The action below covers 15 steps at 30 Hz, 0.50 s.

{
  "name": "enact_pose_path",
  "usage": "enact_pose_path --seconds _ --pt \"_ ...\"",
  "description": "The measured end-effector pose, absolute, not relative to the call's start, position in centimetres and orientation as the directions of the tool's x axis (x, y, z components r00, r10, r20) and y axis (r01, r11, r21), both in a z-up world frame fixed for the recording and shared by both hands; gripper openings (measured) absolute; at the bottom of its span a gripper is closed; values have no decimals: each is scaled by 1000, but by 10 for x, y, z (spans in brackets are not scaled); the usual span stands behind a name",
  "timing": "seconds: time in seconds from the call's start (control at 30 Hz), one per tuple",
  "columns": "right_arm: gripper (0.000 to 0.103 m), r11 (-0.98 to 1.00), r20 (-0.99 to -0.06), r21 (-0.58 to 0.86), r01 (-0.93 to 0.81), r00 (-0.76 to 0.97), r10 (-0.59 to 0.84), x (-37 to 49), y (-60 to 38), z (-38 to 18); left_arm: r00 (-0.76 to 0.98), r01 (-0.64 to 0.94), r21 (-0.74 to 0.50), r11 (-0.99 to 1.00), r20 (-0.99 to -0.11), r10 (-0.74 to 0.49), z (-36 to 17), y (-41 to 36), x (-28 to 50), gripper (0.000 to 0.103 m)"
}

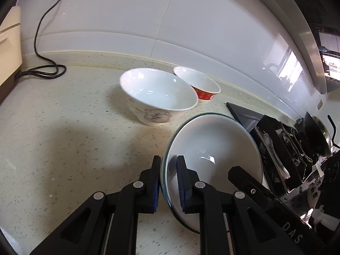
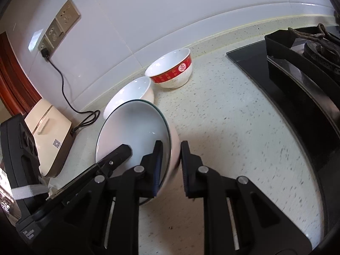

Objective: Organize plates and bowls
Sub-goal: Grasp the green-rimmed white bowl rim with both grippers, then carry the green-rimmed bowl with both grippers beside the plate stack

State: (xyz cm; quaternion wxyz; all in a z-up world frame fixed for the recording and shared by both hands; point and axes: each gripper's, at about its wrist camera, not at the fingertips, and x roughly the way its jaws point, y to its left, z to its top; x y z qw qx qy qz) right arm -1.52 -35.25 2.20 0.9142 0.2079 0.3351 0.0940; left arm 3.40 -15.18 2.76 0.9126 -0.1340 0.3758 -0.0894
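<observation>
1. My left gripper [image 1: 167, 182] and my right gripper [image 2: 172, 167] clamp opposite rims of one bowl [image 1: 212, 155], which sits between them, tilted.
2. Ahead of my left gripper, a flowered bowl [image 1: 157, 97] stands on the counter [image 1: 63, 138]; a banded bowl [image 1: 199, 85] stands just behind it to the right, close to the wall [image 1: 148, 10].
3. Right of my right gripper lies the stove [image 2: 297, 80], set into the counter.
4. Far left of my left gripper, a cable [image 1: 42, 72] coils on the counter beside an appliance [image 1: 8, 48].
5. Seen from my right gripper, that cable runs up to a wall socket [image 2: 45, 44].
</observation>
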Motion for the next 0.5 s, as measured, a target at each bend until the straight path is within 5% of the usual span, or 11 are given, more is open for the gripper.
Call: enact_pose_path --seconds 0.5 --pt "20 898 -561 421 -125 742 366 -40 -297 23 760 -29 -317 948 -624 -185 28 -100 -12 15"
